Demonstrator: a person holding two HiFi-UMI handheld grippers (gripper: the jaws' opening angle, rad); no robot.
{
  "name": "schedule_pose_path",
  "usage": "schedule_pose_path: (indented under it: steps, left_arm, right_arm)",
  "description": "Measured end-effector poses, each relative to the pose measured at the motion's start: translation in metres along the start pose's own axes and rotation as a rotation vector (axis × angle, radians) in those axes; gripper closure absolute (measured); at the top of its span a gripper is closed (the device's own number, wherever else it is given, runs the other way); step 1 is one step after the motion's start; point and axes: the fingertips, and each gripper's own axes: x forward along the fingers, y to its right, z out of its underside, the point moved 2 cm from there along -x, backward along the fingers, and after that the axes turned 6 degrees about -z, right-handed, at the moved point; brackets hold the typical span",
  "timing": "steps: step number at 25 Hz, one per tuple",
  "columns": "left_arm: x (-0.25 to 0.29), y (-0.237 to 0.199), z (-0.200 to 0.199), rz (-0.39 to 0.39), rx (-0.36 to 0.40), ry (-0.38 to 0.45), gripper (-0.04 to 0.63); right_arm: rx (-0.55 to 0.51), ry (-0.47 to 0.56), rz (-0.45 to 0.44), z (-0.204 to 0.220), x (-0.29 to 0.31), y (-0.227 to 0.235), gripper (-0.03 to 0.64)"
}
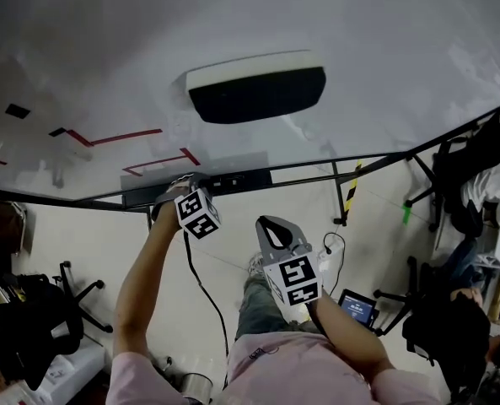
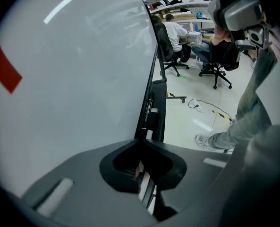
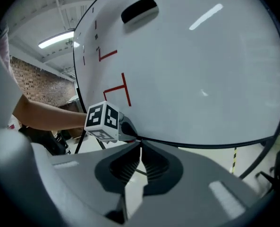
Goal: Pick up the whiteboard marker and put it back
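Note:
The whiteboard marker (image 2: 143, 179) shows as a white body with a reddish part between my left gripper's (image 2: 140, 143) jaws, which are shut on it. It lies along the black tray (image 2: 157, 109) under the whiteboard (image 1: 334, 32). In the head view the left gripper (image 1: 182, 188) sits at the tray (image 1: 233, 180), left of centre. Another marker (image 2: 149, 111) lies farther along the tray. My right gripper (image 1: 271, 224) hangs below the tray, away from the board, its jaws shut with nothing between them (image 3: 140, 148). From there the left gripper (image 3: 129, 132) is seen at the board's lower edge.
A black eraser (image 1: 258, 87) sticks to the board above the tray, and red lines (image 1: 115, 136) are drawn to its left. Office chairs (image 2: 215, 63) and seated people (image 2: 177, 32) are across the room. A cable (image 2: 210, 110) lies on the floor, and a black-and-yellow striped bar (image 1: 352, 188) hangs under the board.

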Motion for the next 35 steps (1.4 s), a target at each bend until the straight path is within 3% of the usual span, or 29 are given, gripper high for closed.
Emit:
schedule_pose_path:
  steps: [3, 7, 11, 15, 24, 33, 35]
  left_arm:
    - [0.001, 0.001, -0.001, 0.015, 0.029, 0.018, 0.591]
    - [-0.004, 0.006, 0.001, 0.106, 0.079, 0.028, 0.587]
    - [-0.013, 0.009, 0.004, 0.162, 0.118, 0.019, 0.531]
    - [-0.018, 0.011, 0.014, 0.213, 0.106, -0.002, 0.471]
    - [-0.012, 0.016, 0.033, 0.231, 0.174, -0.068, 0.473]
    - [-0.013, 0.016, 0.031, 0.209, 0.198, -0.027, 0.486]
    - [-0.013, 0.019, 0.033, 0.210, 0.197, -0.013, 0.520]
  right_arm:
    - [0.004, -0.020, -0.019, 0.001, 0.015, -0.002, 0.614]
    - [0.024, -0.027, -0.034, 0.000, 0.021, -0.004, 0.614]
    - [0.048, -0.031, -0.027, 0.003, 0.018, -0.004, 0.614]
    - [0.074, -0.031, -0.029, 0.008, 0.016, -0.008, 0.614]
    - [0.053, -0.040, -0.028, 0.013, 0.015, -0.013, 0.614]
    - [0.028, -0.052, -0.036, 0.019, 0.019, -0.024, 0.614]
    - [0.027, -0.052, -0.038, 0.020, 0.019, -0.025, 0.614]
